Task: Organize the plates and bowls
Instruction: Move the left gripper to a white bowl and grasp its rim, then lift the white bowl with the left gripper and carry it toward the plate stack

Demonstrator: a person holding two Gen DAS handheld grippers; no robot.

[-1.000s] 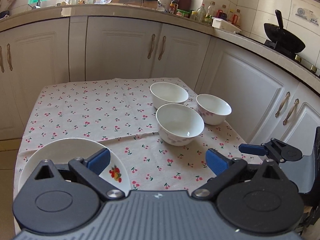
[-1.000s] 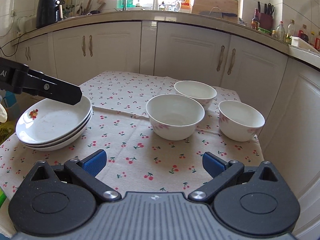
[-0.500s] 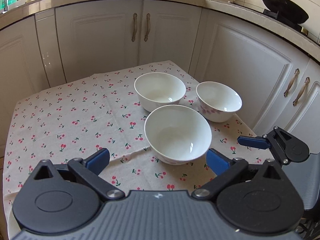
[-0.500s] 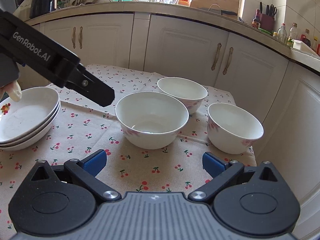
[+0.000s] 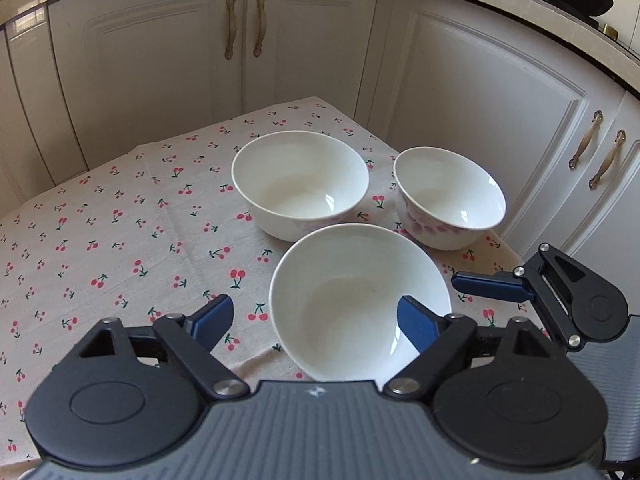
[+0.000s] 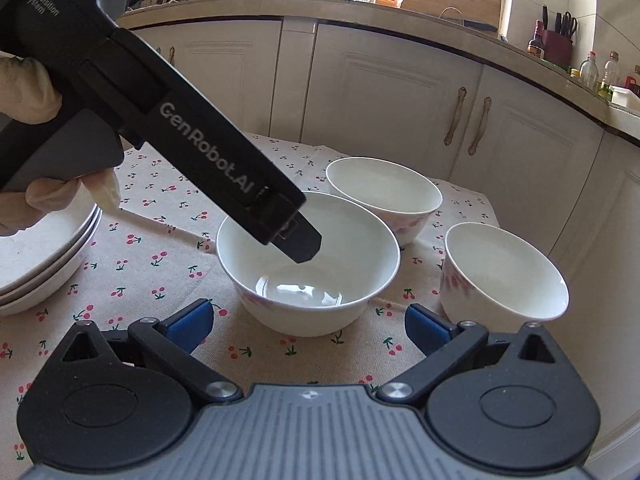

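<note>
the left tongs (image 5: 314, 322) are reaching over the near bowl (image 5: 356, 300), one blue pad inside its hollow on the right, the other pad outside over the cloth (image 5: 120, 220) on the left. the jaws have just been closing, with the bowl's left wall between them, but the pads are not yet pressing on it, so nothing is being held. in the right wrist view the left tongs' black body is slanting down from the upper left, its tip (image 6: 300, 240) dipping into the same bowl (image 6: 308, 272), and a gloved hand (image 6: 28, 140) is gripping the handle.

the right tongs (image 6: 306, 320) are hovering low in front of that bowl, jaws standing wide apart and empty.

the three white bowls are sitting upright on the cherry-print cloth covering the table. the far bowl (image 5: 300, 184) is sitting just behind the near one, and the right bowl (image 5: 448, 200), with a pink flower print, is standing near the table's right edge, apart from both. a stack of plates (image 6: 44, 256) is lying at the left edge of the table, well apart from the bowls.
</note>
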